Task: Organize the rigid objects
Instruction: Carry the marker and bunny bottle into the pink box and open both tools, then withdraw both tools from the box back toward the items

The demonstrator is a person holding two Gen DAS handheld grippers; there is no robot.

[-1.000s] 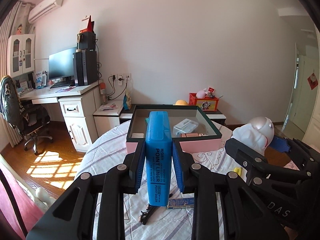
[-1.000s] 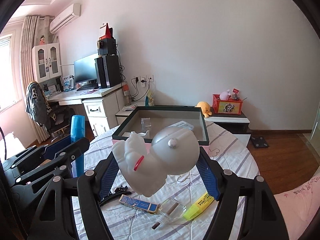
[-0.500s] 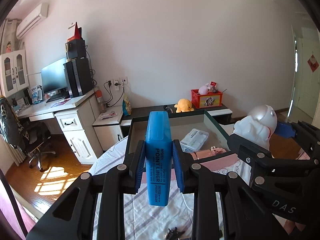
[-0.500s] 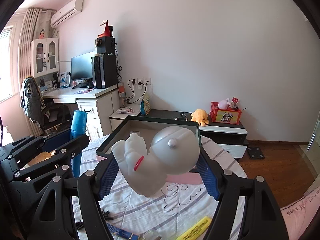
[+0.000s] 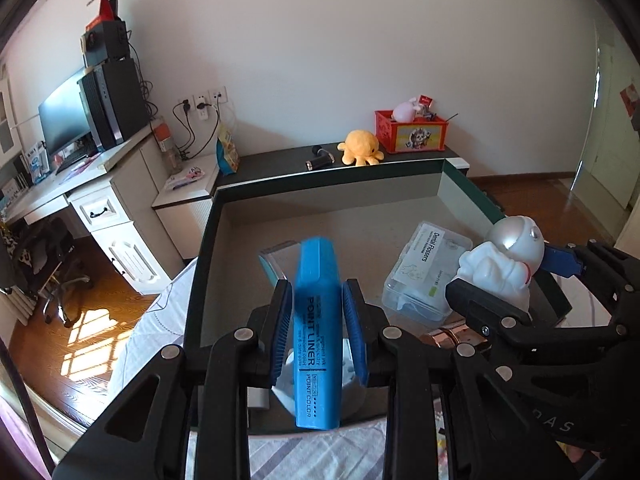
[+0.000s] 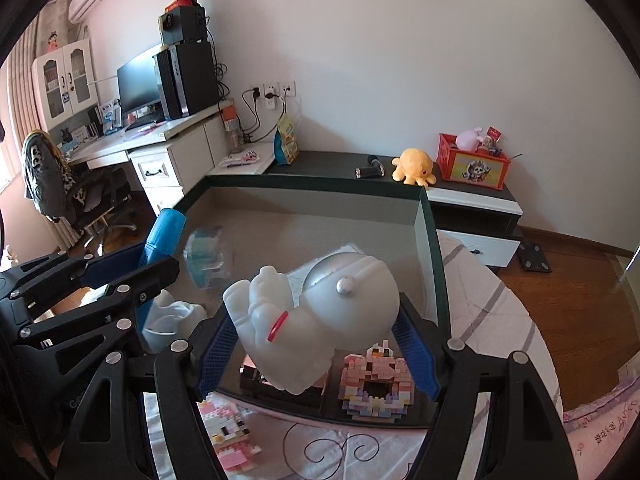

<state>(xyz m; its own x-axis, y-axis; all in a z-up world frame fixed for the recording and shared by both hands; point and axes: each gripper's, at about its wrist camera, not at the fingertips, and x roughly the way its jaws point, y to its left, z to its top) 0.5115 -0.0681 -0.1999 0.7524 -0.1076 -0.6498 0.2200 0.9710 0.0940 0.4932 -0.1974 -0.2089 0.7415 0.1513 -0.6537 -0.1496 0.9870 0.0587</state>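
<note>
Now both loads hang over the box (image 5: 204, 248): left gripper (image 5: 318, 332) clamps the highlighter (image 5: 316, 320), right gripper (image 6: 316, 344) clamps the astronaut (image 6: 320, 320). Next, probably lower and release both.

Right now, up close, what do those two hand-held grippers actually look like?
Both match: the left hand-held gripper and right hand-held gripper are matte black plastic frames with triangular cut-outs, joined by round silver rivets. Each finger ends in a ribbed blue pad. Pale raised letters mark the right one's frame, only partly readable. No cables, hands or sleeves show.
</note>
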